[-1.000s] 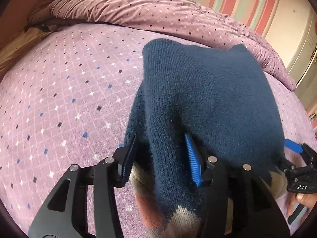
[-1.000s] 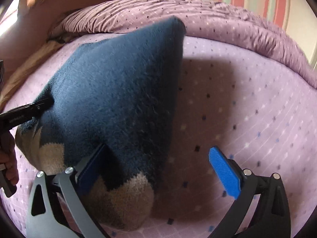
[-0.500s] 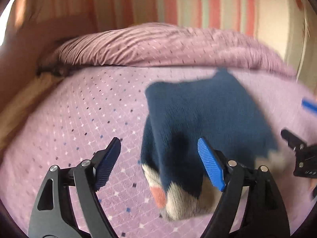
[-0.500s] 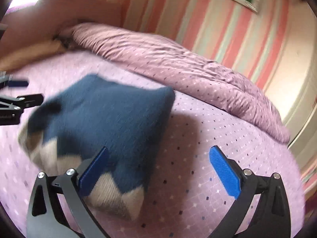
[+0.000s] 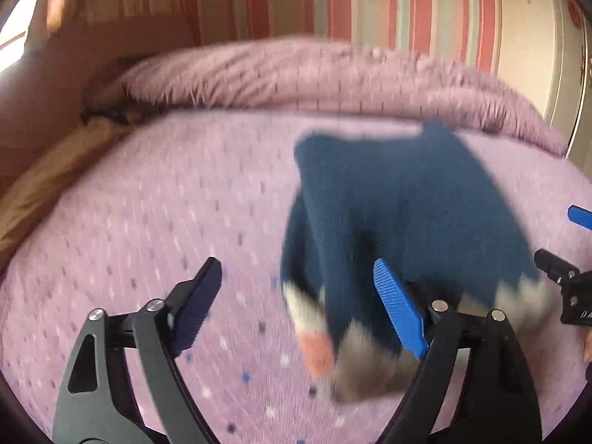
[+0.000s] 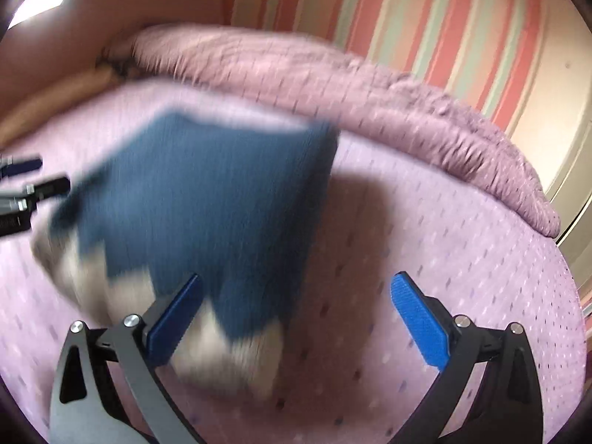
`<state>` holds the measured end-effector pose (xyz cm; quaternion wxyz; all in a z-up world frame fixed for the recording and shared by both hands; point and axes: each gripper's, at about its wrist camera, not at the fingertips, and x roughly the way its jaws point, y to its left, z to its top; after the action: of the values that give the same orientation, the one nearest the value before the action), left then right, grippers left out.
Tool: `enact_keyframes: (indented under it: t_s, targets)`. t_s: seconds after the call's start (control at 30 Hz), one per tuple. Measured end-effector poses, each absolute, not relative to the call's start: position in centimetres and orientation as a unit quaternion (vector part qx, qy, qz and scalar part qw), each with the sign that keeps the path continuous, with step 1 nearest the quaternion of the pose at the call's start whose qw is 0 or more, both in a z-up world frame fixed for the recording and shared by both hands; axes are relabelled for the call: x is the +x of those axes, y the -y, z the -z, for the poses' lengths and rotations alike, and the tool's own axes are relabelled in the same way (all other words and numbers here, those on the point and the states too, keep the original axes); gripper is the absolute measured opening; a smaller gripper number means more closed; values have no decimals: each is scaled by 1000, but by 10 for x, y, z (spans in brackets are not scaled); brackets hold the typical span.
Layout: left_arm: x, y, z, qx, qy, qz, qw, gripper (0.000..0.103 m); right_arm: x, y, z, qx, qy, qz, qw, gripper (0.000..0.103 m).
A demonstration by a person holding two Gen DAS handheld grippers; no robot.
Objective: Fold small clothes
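A small navy knitted sweater point(image 5: 407, 214) with a beige and pink patterned hem lies folded on the purple dotted bedspread point(image 5: 166, 203). It also shows in the right wrist view point(image 6: 207, 199). My left gripper point(image 5: 299, 296) is open and empty, just in front of the sweater's hem. My right gripper point(image 6: 296, 314) is open and empty, its left finger near the sweater's hem. The right gripper's tips point(image 5: 562, 270) show at the right edge of the left wrist view. Both views are motion-blurred.
A rolled purple duvet point(image 5: 314, 74) lies along the back of the bed. A tan pillow point(image 5: 48, 181) is at the left. A striped wall point(image 6: 425, 29) stands behind. A white cabinet point(image 5: 577, 74) is at the right.
My left gripper let go of the sweater and opened. Both grippers pulled back and up from the sweater, which now lies on the bed.
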<state>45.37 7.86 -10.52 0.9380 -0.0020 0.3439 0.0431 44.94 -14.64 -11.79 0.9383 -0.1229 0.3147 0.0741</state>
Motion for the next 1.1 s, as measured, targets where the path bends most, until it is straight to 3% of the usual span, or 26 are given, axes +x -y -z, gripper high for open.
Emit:
enact_keyframes:
  t_s: [0.2, 0.33, 0.5, 0.53, 0.63, 0.67, 0.73, 0.9, 1.03, 1.1]
  targets:
    - [515, -62, 80, 26, -336, -71, 939, 92, 531, 130, 86, -117, -316, -48, 940, 101]
    - [558, -70, 122, 93, -388, -121, 909, 88, 596, 131, 111, -104, -368, -19, 924, 101]
    - [553, -93, 168, 78, -398, -121, 906, 96, 624, 126, 158, -135, -392, -24, 910, 101]
    - [552, -101, 173, 51, -397, -124, 908, 100, 624, 127, 160, -135, -392, -24, 910, 101]
    - [552, -117, 175, -4, -402, -110, 909, 98, 623, 135, 153, -101, -400, -26, 910, 101]
    - [548, -119, 170, -9, -400, -106, 910, 87, 617, 139, 147, -85, -400, -26, 912, 101]
    - [531, -124, 157, -37, -388, -81, 917, 78, 590, 150, 130, -48, -377, -50, 924, 101]
    - [473, -116, 152, -59, -377, -18, 924, 80, 520, 148, 140, -63, -378, -94, 919, 101]
    - [468, -104, 177, -26, -405, -29, 913, 85, 508, 150, 169, -62, -402, -104, 907, 101]
    - [468, -116, 177, -63, -411, -40, 909, 88, 513, 161, 162, -19, -417, -117, 901, 101]
